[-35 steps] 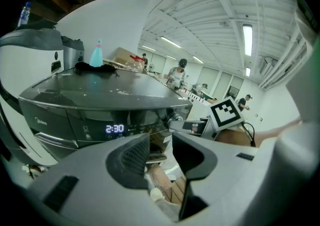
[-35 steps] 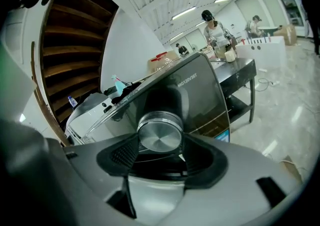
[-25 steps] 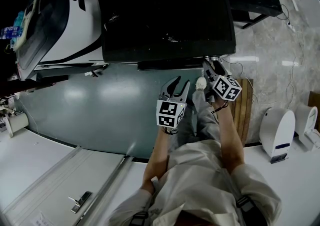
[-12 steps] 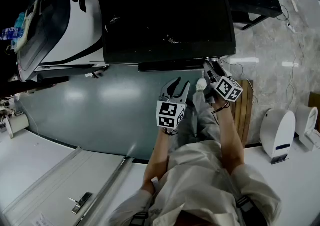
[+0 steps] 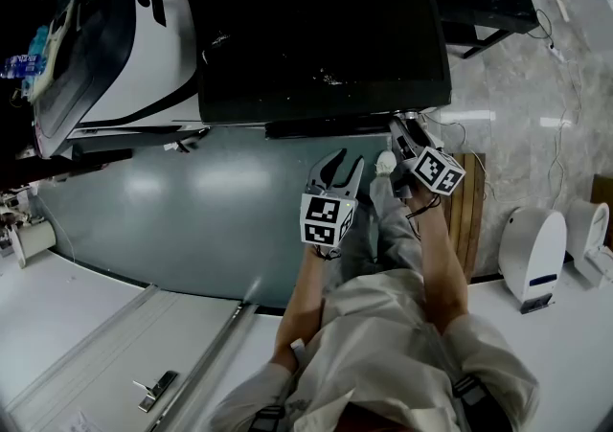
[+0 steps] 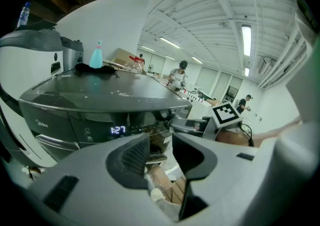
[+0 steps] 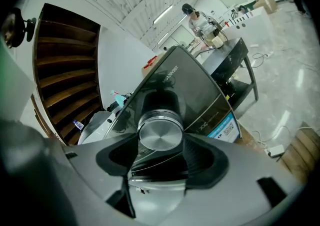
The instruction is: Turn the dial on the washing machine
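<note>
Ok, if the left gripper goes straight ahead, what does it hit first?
Probably the washer's control panel, right of the display. Nothing nearer lies ahead of the left gripper, though depth is unclear.

A smooth grey-green floor (image 5: 172,210) runs across the middle of the head view. At the right it gives way to pale marble-patterned flooring (image 5: 546,104). A wooden slatted platform (image 5: 471,215) lies where the two meet. White panels (image 5: 86,325) bearing a metal latch (image 5: 153,385) fill the lower left. A black metal table (image 7: 231,55) stands on the marble. Overhead, a white beamed ceiling (image 6: 210,14) carries a lit tube light (image 6: 246,39). The brown underside of a wooden staircase (image 7: 65,69) rises beside a white wall (image 7: 115,54).
</note>
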`<state>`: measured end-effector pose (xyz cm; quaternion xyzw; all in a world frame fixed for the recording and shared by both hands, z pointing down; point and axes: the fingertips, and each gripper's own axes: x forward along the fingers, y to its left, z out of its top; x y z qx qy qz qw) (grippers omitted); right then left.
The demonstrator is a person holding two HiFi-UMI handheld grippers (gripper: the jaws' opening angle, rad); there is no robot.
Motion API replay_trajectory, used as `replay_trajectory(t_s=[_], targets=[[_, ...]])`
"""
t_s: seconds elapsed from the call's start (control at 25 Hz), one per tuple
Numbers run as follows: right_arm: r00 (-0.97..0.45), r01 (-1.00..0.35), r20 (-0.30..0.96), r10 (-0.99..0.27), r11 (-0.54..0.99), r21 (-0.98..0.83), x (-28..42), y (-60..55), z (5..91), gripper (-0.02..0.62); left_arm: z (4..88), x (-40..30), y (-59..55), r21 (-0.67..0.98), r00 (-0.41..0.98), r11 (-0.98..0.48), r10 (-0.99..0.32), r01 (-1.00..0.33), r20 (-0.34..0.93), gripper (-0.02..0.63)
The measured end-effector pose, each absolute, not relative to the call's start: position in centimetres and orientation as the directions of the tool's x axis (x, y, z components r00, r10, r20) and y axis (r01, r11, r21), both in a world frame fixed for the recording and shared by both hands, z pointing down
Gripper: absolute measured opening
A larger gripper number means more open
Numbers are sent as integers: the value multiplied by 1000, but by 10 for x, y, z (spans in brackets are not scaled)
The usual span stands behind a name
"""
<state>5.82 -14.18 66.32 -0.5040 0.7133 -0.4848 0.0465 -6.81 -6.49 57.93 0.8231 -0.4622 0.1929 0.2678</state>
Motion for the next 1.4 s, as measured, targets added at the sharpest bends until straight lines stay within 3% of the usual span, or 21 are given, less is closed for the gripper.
replay_trajectory(t_s=[0.2,0.32,0.88,1.4], targets=[[-481,-718,456,-749,38,-695,54,-137,662,297,577,-71,-65,261,499,-431,-660,-864,562,147],[-484,-746,468,-739,69,-662,51,-128,657,263,574,-76,-65,259,496,-428,-666,-866,557,147],[-561,-825,432,-706,435,-361,-3,-101,554,253,536,-105,-72,241,499,-439,-719,-866,483,147],[-509,-857,445,-737,484,-177,-18,-59,490,238,498,-127,-48,208,537,-498,-734,-842,417,147]])
